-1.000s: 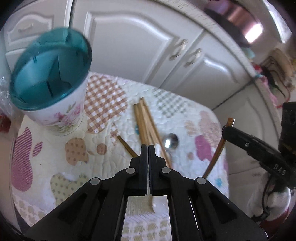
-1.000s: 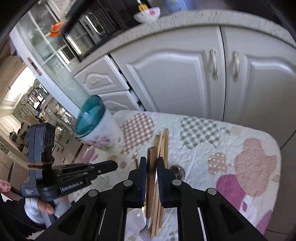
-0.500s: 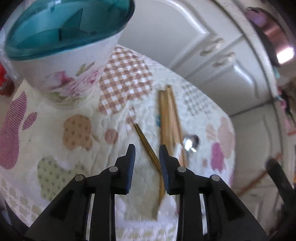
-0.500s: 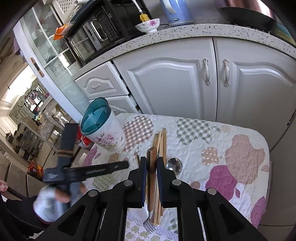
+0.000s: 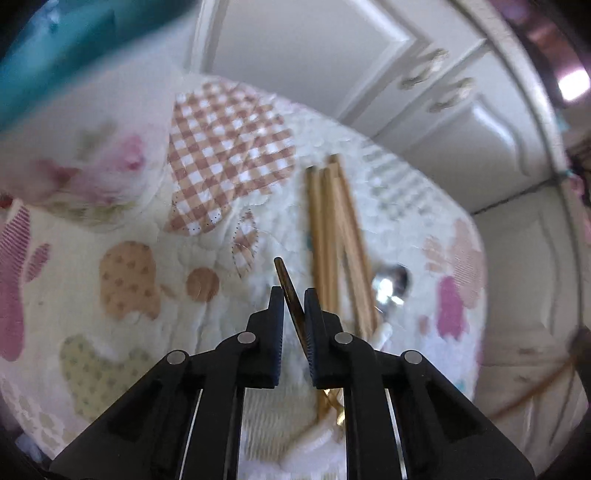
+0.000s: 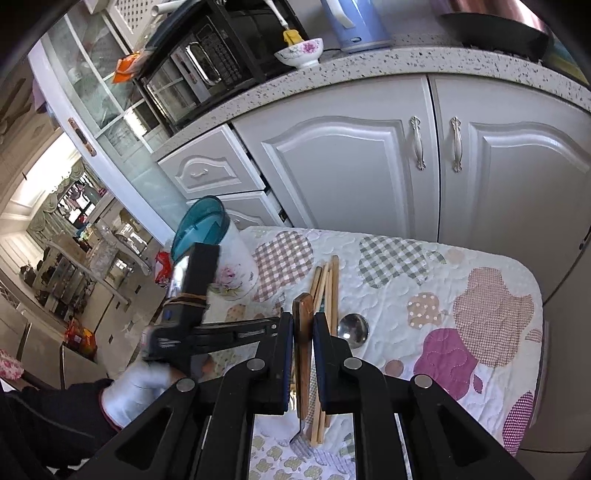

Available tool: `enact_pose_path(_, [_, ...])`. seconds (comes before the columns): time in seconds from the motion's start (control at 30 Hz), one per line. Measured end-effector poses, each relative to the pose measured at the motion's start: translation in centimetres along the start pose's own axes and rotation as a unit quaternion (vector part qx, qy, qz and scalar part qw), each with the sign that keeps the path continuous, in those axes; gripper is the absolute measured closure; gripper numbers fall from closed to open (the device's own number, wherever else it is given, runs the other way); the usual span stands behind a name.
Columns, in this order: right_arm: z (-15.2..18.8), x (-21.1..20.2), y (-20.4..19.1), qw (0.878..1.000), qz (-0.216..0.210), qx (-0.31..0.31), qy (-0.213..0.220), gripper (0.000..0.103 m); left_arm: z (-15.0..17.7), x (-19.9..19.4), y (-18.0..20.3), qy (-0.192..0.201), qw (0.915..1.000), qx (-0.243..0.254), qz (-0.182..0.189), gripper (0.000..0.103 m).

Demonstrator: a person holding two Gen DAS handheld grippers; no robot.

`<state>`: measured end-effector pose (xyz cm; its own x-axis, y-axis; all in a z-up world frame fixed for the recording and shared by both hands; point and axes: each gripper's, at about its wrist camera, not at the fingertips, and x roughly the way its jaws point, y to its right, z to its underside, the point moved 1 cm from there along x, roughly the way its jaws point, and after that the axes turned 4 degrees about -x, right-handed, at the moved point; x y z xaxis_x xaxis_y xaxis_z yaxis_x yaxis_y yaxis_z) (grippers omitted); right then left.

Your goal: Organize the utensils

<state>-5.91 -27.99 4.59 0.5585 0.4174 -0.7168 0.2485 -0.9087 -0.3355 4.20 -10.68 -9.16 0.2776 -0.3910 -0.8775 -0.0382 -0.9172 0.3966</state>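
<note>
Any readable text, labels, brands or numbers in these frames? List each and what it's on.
No text is legible in either view.
Marking on the side of the left tool: motion-blurred, unreadable.
Badge on the blue kettle: too small to read.

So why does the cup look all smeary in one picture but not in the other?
In the left wrist view the floral cup sits very near the lens and is smeared by motion blur; the spoon shows bright glare. In the right wrist view the cup is farther off and sharp, though the fisheye bends the cabinet doors.
</note>
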Motion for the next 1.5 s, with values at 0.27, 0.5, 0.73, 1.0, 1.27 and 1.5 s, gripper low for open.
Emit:
enact_pose_path(0.27, [-0.1, -2.9, -2.6, 0.999, 0.008, -0.024, 0.028, 0.093, 1.6, -9.8, -0.1, 0.056, 0.9953, 0.053, 0.059, 0.098])
enact_pose_path(0.5, [-2.9, -4.7, -5.7, 0.997, 0.005, -0.057, 0.06, 0.093, 0.3, -17.3, 0.0, 0.117, 0.9866, 0.069, 0.091, 0.098])
enact_pose_path(0.73, [-8.4, -5.7, -10.0, 0.99, -0.015, -0.1, 0.102, 0.093, -2.8, -23.7, -0.8, 0.173, 0.9784, 0.08, 0.081, 0.098])
enact_pose_path(1.0, [-14.9, -3.5, -14.2, 0.982, -0.036, -0.129, 0.132, 0.093, -7.0, -25.3, -3.9, 0.204, 0.9762, 0.07, 0.022, 0.098])
enact_pose_path(1.27, [-18.9, 3.2, -15.9, 0.983, -0.027, -0.138, 0.116, 0.093, -9.9, -20.8, -7.8, 0.195, 0.9794, 0.039, -0.036, 0.098])
enact_pose_path(1.5, [-18.6, 9.7, -14.4, 0.99, -0.025, -0.119, 0.064, 0.093, -10.4, -16.4, -9.5, 0.166, 0.9841, 0.024, -0.059, 0.098])
